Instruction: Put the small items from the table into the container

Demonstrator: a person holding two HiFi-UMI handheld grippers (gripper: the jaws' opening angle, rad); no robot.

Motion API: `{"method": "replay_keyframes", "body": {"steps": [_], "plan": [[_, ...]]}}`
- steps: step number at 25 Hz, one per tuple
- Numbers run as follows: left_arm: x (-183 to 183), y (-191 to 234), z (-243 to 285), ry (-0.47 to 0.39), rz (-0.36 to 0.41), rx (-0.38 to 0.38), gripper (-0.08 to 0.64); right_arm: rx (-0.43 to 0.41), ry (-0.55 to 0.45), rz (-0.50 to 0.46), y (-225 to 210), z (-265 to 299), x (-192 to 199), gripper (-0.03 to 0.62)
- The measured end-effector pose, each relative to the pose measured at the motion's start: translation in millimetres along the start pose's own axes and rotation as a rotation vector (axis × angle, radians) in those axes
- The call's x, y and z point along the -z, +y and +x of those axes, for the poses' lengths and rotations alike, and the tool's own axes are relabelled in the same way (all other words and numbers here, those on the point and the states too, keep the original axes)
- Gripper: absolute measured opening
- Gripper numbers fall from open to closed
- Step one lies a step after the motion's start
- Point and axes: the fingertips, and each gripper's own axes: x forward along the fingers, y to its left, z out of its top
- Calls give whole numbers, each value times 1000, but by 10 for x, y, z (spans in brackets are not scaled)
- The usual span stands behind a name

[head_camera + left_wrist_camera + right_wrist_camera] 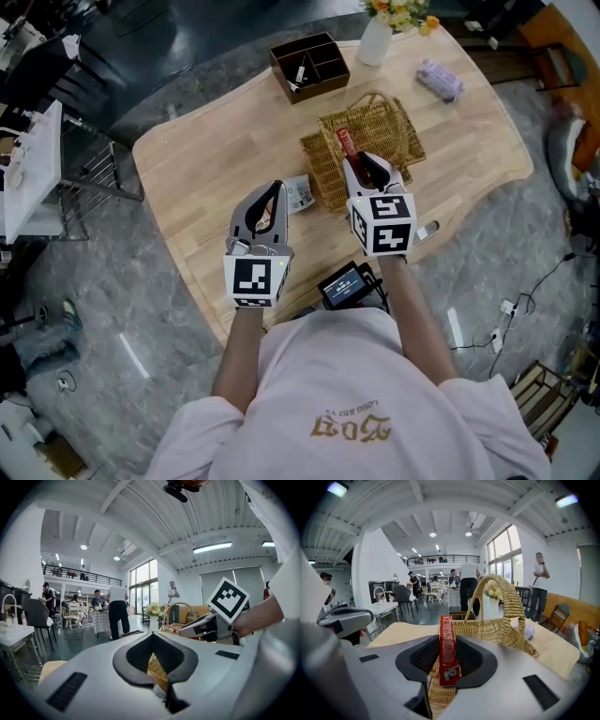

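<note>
Wooden bench (206,159): red packet (448,648) is gripped by right gripper (368,176) over the basket (389,127); lowering and release judged next; left gripper (272,197) closed, empty.

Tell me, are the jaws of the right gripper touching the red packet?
Touching. The right gripper view shows the red packet pressed between both jaws of the right gripper.

The person wears a pale pink short-sleeved T-shirt (375,375) with gold lettering (350,427) printed across it. The left gripper (274,194) and the right gripper (362,167) each have a smooth light-grey shell that tapers toward the jaws. Both jaws are lined with black ribbed pads (418,657), and black ribbed strips (540,691) are set into the shell. Each gripper carries a white cube (382,223) printed with black square markers.
</note>
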Motion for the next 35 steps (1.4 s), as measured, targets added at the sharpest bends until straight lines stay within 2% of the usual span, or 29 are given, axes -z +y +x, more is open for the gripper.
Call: {"method": "replay_keyframes", "body": {"steps": [6, 10, 17, 25, 29, 32, 35], "plan": [[28, 9, -16, 14, 3, 0, 8, 30, -20, -14, -6, -1, 13, 120], [47, 49, -7, 15, -22, -17, 8, 21, -40, -13, 17, -8, -30, 121], [52, 6, 32, 13, -19, 6, 8, 6, -67, 6, 21, -23, -63, 121], [48, 62, 26, 8, -31, -8, 8, 25, -77, 8, -20, -64, -77, 120], [37, 108, -2, 8, -27, -22, 8, 4, -135, -9, 29, -166, -164, 119], [27, 134, -24, 5, -30, -36, 8, -42, -186, -50, 152, -263, -225, 47], [-10, 133, -56, -6, -31, -41, 8, -78, -205, -68, 276, -331, -234, 20]]}}
